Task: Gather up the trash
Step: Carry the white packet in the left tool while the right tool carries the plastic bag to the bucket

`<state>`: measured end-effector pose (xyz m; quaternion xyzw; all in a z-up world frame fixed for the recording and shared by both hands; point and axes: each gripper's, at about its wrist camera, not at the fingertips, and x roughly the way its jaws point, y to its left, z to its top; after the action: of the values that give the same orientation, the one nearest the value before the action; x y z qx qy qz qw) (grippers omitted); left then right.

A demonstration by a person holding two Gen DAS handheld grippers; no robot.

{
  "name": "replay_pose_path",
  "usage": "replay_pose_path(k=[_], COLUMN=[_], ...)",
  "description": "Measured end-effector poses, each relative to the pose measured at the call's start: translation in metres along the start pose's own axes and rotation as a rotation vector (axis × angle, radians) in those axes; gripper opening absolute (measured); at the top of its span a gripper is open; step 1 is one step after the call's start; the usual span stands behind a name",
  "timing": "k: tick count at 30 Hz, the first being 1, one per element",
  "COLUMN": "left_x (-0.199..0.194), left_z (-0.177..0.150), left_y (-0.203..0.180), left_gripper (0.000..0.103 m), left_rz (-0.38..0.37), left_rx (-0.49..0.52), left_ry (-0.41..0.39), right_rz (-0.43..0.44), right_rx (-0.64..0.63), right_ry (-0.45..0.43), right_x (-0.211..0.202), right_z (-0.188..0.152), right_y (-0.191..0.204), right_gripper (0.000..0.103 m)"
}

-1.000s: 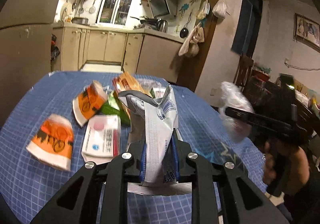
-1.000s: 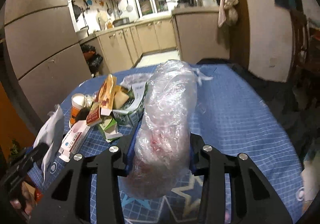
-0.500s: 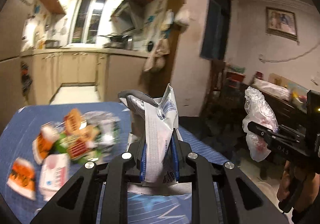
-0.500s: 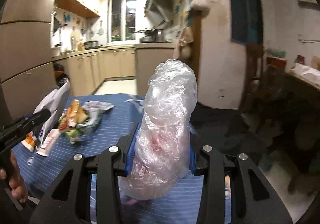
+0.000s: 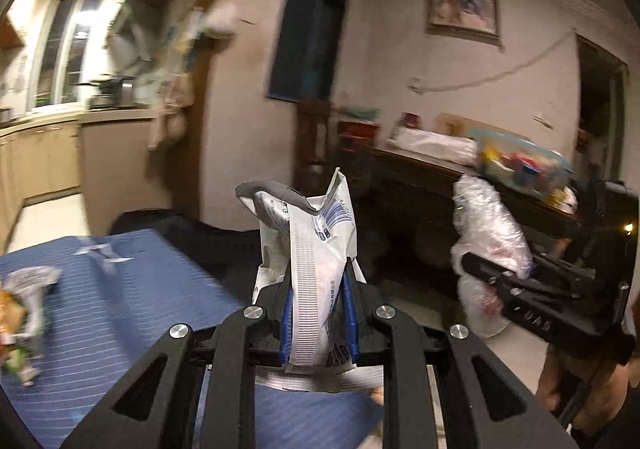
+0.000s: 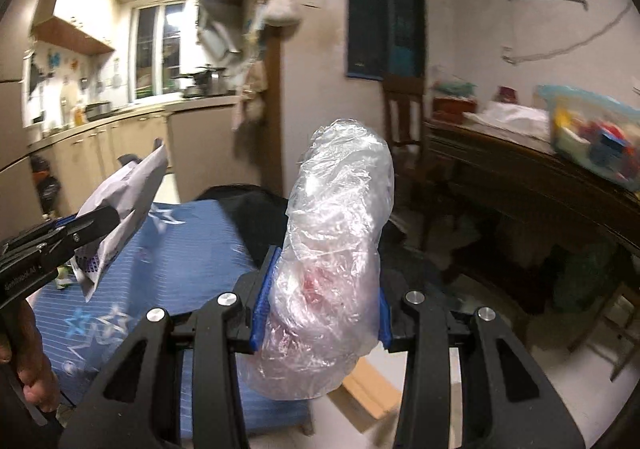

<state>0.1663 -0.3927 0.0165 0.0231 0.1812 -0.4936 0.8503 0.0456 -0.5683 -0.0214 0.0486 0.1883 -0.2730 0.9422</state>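
My left gripper (image 5: pixel 316 281) is shut on a white foil wrapper (image 5: pixel 316 245) with a barcode, held upright above the right end of the blue table (image 5: pixel 152 289). My right gripper (image 6: pixel 320 289) is shut on a crumpled clear plastic bag (image 6: pixel 336 233) with reddish smears. The bag also shows in the left wrist view (image 5: pixel 488 237), off the table's right side. The wrapper also shows in the right wrist view (image 6: pixel 120 209). A blurred pile of trash (image 5: pixel 20 313) lies on the table at far left.
A dark wooden sideboard (image 6: pixel 520 185) stands to the right with a plastic tub (image 6: pixel 592 133) of coloured things on it. A wooden chair (image 6: pixel 404 117) stands by the wall. Kitchen cabinets (image 6: pixel 132 145) are behind the table. Pale floor (image 6: pixel 460 369) lies beyond the table's edge.
Both grippers have swung right, away from the trash pile, still holding the wrapper and the bag. The table has slid to the left of both views; the sideboard has come into view.
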Motion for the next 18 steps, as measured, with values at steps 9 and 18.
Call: replay_pose_path(k=[9, 18], left_x=[0.119, 0.244], left_z=[-0.021, -0.09], left_y=[-0.128, -0.221], left_gripper=[0.021, 0.021], left_rz=[-0.218, -0.384], left_rx=[0.085, 0.132], left_ry=[0.159, 0.403], right_rz=[-0.142, -0.211], right_rx=[0.102, 0.245], right_ry=[0.092, 0.295], right_x=[0.001, 0.025], right_z=[-0.039, -0.114], right_y=[-0.096, -0.176], right_gripper=[0.039, 0.039])
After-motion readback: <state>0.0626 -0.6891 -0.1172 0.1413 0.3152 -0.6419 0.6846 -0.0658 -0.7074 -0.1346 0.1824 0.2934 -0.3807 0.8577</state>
